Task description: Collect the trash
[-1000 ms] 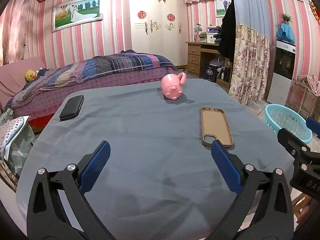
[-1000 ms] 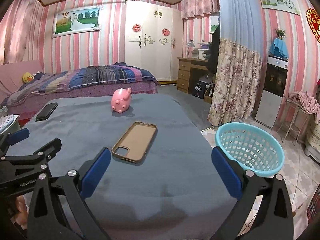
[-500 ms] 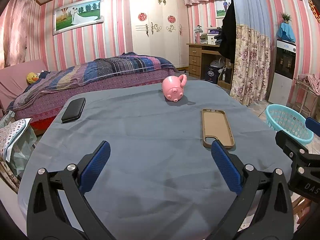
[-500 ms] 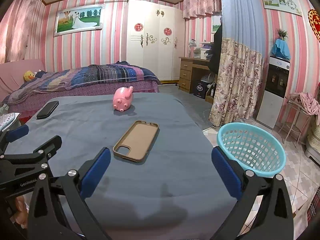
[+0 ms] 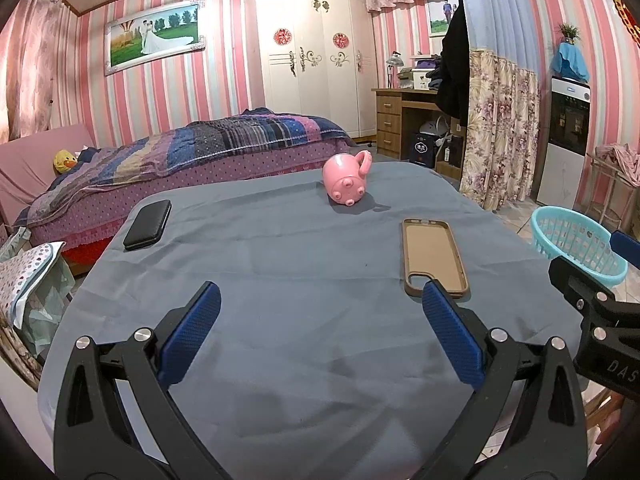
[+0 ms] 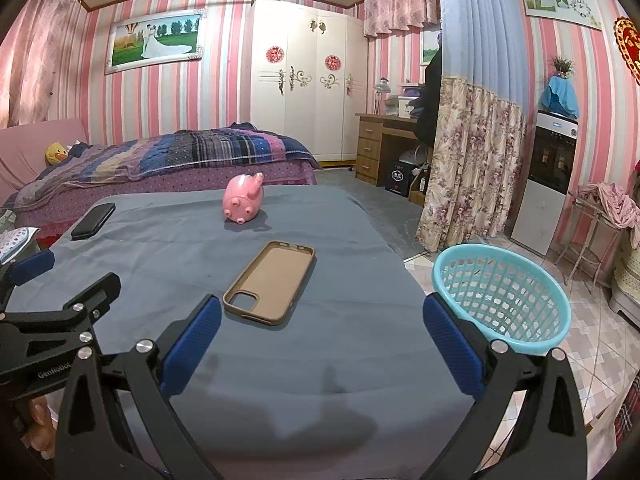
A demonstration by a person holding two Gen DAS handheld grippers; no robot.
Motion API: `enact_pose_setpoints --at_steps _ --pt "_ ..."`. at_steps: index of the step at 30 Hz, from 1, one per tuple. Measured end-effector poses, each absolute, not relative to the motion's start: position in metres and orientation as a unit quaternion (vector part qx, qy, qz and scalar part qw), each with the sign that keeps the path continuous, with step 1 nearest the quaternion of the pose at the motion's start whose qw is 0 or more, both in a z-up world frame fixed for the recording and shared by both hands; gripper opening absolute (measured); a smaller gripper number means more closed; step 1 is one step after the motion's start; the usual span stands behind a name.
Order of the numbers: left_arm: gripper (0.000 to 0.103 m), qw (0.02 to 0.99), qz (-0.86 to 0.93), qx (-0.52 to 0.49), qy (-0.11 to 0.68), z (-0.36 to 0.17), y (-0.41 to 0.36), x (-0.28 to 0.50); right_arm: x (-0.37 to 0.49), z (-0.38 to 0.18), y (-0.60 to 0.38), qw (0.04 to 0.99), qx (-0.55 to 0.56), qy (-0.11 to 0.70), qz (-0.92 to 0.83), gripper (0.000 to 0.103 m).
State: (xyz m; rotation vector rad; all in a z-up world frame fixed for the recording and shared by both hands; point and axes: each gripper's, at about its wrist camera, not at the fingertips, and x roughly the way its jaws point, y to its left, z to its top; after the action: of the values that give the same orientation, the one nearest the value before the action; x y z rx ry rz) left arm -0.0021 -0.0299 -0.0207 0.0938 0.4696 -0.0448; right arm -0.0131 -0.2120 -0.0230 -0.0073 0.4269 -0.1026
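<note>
A grey-blue cloth covers the table (image 5: 280, 272) (image 6: 320, 352). On it lie a brown phone case (image 5: 434, 256) (image 6: 270, 282), a pink piggy bank (image 5: 346, 178) (image 6: 243, 199) tipped on its side, and a black case (image 5: 147, 224) (image 6: 93, 221) at the far left. A turquoise basket (image 6: 502, 296) (image 5: 576, 238) stands on the floor off the table's right edge. My left gripper (image 5: 320, 328) is open above the near cloth, its right finger just short of the phone case. My right gripper (image 6: 320, 328) is open and holds nothing, over the table's near right corner.
A bed with a striped quilt (image 5: 224, 140) runs behind the table. A white wardrobe (image 6: 308, 92), a wooden desk (image 6: 384, 144) and a floral curtain (image 6: 472, 160) stand at the back right. A dotted bag (image 5: 28, 276) sits left of the table.
Both grippers have drawn back and risen slightly, so the table and its objects sit a little farther off. Both stay open; nothing on the table has moved.
</note>
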Motion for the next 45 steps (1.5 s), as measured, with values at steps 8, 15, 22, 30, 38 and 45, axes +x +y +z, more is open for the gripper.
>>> enact_pose_setpoints --at_steps 8,15,22,30,38,45 --pt "0.098 0.971 -0.022 0.048 0.232 -0.0201 -0.0302 -0.0028 -0.0141 -0.0234 -0.2156 0.976 -0.001 0.211 -0.054 0.098" --pt "0.098 0.971 -0.022 0.049 0.232 -0.02 -0.0304 -0.0028 -0.0147 -0.0222 -0.2178 0.976 0.001 0.211 -0.057 0.098" --pt "0.098 0.971 -0.022 0.049 0.231 -0.0198 -0.0303 -0.0032 -0.0152 -0.0215 -0.2185 0.976 -0.001 0.211 -0.057 0.098" --pt "0.098 0.972 -0.022 0.051 0.23 -0.0197 -0.03 -0.0034 -0.0153 -0.0212 -0.2198 0.976 -0.001 0.211 -0.057 0.098" --pt "0.098 0.972 -0.022 0.051 0.229 -0.0194 -0.0305 -0.0034 -0.0152 -0.0208 -0.2195 0.976 -0.002 0.212 -0.058 0.098" --pt "0.098 0.972 -0.021 0.051 0.229 -0.0194 -0.0307 -0.0033 -0.017 -0.0188 -0.2203 0.976 -0.002 0.211 -0.059 0.098"
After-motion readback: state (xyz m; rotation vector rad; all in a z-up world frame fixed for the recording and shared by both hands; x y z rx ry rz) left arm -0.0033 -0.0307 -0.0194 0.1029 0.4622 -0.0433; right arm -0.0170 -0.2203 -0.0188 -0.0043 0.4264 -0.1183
